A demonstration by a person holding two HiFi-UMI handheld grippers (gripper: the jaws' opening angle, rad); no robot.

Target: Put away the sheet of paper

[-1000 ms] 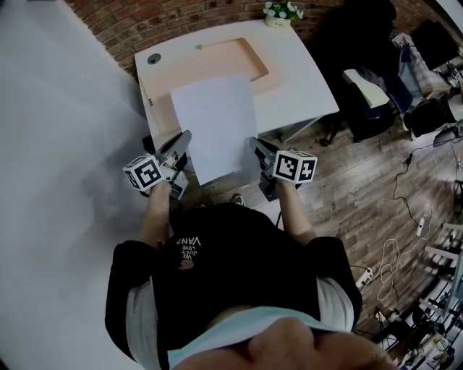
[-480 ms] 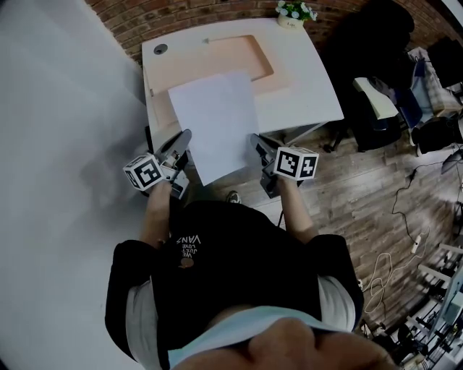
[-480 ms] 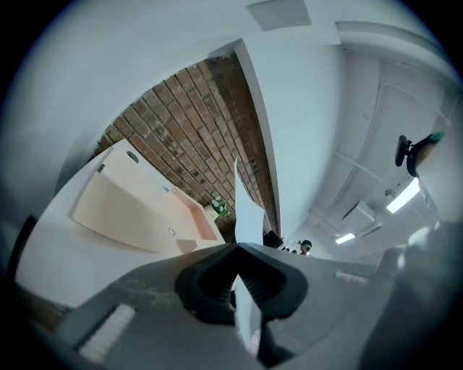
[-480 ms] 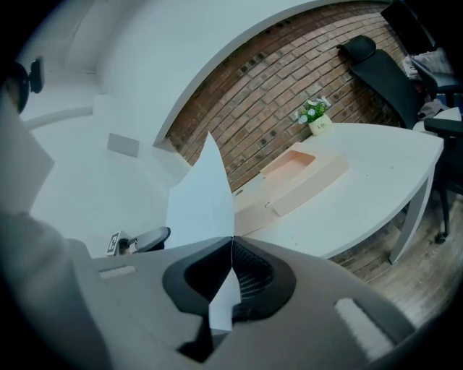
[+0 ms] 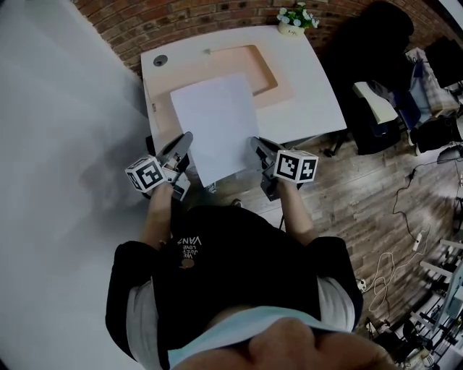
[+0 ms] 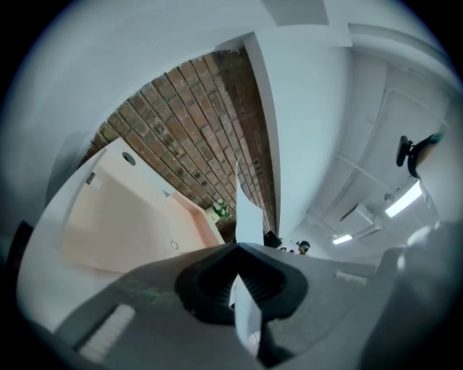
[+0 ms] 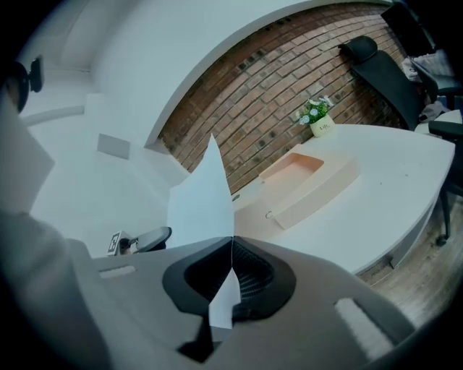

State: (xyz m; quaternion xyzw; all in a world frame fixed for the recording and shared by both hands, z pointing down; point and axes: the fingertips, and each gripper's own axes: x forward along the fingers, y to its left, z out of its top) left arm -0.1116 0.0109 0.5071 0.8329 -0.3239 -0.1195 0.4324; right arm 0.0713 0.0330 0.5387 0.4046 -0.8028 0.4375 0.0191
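- The person is working through the carrying step. The sheet of paper [image 5: 215, 123] is hanging stretched between the two grippers above the white desk [image 5: 307, 94]. Its far end is reaching over the near part of the peach-coloured tray [image 5: 266, 71], and whether it is touching there cannot be told.
- The left gripper [image 5: 184, 139] is pinching the sheet's left edge, its jaws clamped together on the paper. The right gripper [image 5: 255, 144] is clamping the right edge in the same way, nearer the sheet's near corner.
- The next move is probably calling for both hands to advance at one pace, lower the sheet flat into the tray, and only then let go.
- The paper is showing as thin, plain white and rectangular, so it is likely to buckle if the grippers drift together.
- The dark jaw pads are showing a ribbed face.
- The tray is looking shallow, matte and low-walled with rounded corners, the desk smooth, and the brick wall [image 5: 137, 22] rough.
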